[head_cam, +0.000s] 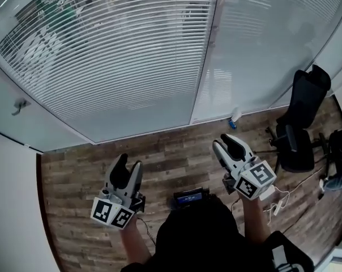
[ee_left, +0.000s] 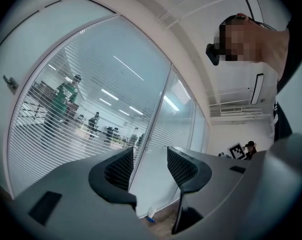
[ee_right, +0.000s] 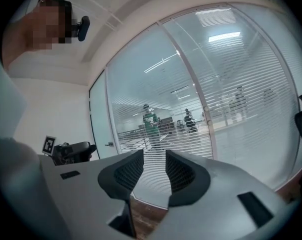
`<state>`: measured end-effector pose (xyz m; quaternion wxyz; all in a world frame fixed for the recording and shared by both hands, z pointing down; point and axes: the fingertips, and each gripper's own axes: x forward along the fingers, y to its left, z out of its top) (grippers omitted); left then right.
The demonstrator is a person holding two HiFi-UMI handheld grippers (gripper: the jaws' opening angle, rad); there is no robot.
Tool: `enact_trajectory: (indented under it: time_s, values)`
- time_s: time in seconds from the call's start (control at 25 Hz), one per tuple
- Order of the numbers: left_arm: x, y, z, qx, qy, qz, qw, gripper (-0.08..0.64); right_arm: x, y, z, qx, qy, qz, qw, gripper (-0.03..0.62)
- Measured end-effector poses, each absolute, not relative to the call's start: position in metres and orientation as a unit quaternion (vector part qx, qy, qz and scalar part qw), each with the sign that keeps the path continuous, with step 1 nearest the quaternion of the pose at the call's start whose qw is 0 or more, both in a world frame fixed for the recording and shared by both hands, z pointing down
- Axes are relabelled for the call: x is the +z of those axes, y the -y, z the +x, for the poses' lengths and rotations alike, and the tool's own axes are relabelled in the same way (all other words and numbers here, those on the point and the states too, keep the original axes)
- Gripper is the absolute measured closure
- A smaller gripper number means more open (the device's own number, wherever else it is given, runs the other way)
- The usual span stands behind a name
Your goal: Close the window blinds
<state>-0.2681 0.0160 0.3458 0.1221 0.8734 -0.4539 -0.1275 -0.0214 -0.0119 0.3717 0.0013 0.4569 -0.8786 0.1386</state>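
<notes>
Jaws apart and empty on left gripper (head_cam: pixel 130 162) and right gripper (head_cam: pixel 223 140), both held low over brown wood-plank floor (head_cam: pixel 171 154), facing white horizontal-slat window blinds (head_cam: pixel 114 55), slats tilted open.

L claw (head_cam: pixel 129 171) and R claw (head_cam: pixel 227 145) both held low, pointing fwd; jaws apart, nothing between.

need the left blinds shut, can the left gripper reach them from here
Probably not yet: the left gripper hangs open and empty over the floor, short of the blinds, which seem to sit behind glass. Nothing stands between, but no cord or knob shows.
</notes>
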Motion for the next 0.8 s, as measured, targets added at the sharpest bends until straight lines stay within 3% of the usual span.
enact_trajectory:
  time_s: [0.8]
  values:
    - [0.320, 0.116, -0.227, -0.086, 0.484, 0.868, 0.079, 0.350, 0.375, 0.178, -0.010, 0.107, 0.903, 0.417, -0.013, 0.472]
